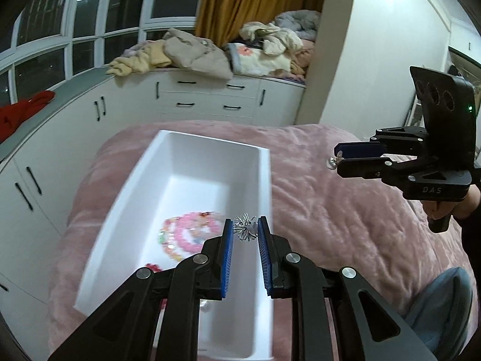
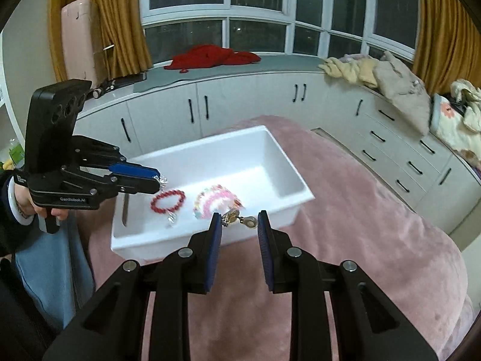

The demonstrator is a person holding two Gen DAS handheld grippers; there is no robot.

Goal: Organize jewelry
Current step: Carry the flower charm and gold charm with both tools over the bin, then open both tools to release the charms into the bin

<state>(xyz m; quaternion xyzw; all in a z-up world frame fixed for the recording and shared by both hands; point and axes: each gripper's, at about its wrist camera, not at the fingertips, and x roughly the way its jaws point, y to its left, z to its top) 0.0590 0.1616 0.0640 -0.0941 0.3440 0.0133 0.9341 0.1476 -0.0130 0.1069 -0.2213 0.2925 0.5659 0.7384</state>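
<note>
Both claws are carrying small pieces toward the white bin (image 2: 285, 180) that sits on the pink blanket (image 2: 360, 225) of the bed. The left claw (image 1: 245, 230) is pinched on a spiky silver ornament (image 1: 245, 228), held at the very tips of its blue pads (image 1: 228, 234) and hanging over the bin's long right wall. The right claw (image 2: 239, 221) is clamped on a gold clip (image 2: 237, 218), which spans the gap between its pads just short of the bin's near rim.

Inside the bin already lie a red bead bracelet (image 2: 167, 200) and a bundle of pink bead bracelets (image 2: 215, 203).

The main risk is a drop outside the bin. Each piece is caught only at the pad tips, so a small jolt or an early release would send it onto the fluffy blanket, where something this small could sink into the pile and be hard to pick up again. The silver ornament sits right above the wall (it could land on either side). The gold clip looks held by its ends, so it may twist and slip free. The bin rests on soft bedding, so a knock from either claw could tip or shift it. The two claws are also converging on the same bin and could bump each other.
</note>
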